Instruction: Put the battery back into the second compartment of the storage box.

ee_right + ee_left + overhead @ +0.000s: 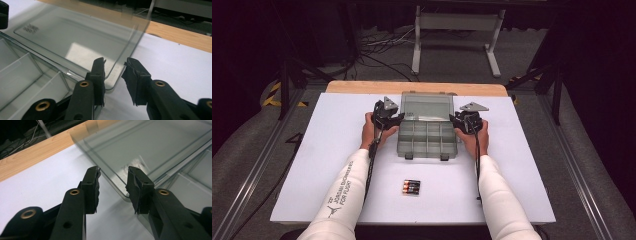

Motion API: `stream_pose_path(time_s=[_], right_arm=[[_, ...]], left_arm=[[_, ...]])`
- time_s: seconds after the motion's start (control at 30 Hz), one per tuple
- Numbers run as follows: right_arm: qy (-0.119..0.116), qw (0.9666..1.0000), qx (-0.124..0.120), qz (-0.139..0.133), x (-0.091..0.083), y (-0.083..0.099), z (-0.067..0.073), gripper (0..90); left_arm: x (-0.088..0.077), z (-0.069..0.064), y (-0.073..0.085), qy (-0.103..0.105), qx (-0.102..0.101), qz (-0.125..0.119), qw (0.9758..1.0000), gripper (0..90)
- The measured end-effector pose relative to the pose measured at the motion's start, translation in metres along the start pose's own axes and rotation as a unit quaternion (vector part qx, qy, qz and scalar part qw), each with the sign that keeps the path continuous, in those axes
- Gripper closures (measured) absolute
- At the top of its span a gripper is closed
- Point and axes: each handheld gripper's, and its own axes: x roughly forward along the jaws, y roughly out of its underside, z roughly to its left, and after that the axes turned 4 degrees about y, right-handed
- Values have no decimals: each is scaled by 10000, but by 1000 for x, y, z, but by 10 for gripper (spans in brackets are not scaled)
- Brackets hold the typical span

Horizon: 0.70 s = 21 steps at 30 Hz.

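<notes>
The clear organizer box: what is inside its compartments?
The organizer box compartments look empty in the high view. The batteries lie outside, on the table. The raised lid covers nothing inside.

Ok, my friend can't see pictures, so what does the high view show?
A person sits at a white table, holding the left gripper and right gripper at either side of a clear plastic box whose lid stands open. Both grippers' jaws straddle the lid's side edges without squeezing. A pack of batteries lies nearer the person.

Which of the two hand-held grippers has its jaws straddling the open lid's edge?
Both do: the left hand-held gripper straddles the lid at its left lower corner, the right hand-held gripper at its right; neither visibly clamps it.
</notes>
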Motion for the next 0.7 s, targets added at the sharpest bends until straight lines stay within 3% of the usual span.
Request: stream_pose_path(time_s=[0.33, 0.53, 0.7], right_arm=[[-62, 9999, -40, -114, -7, -4, -1, 636], [-107, 9998, -33, -186, -18, -8, -3, 616], [-156, 9996, -36, -224, -23, -9, -2, 590]], left_arm=[[-14, -1, -5, 69, 103, -126, 9998, 622], [-25, -5, -9, -14, 356, -141, 9993, 621], [-34, -7, -9, 59, 477, -193, 9987, 618]])
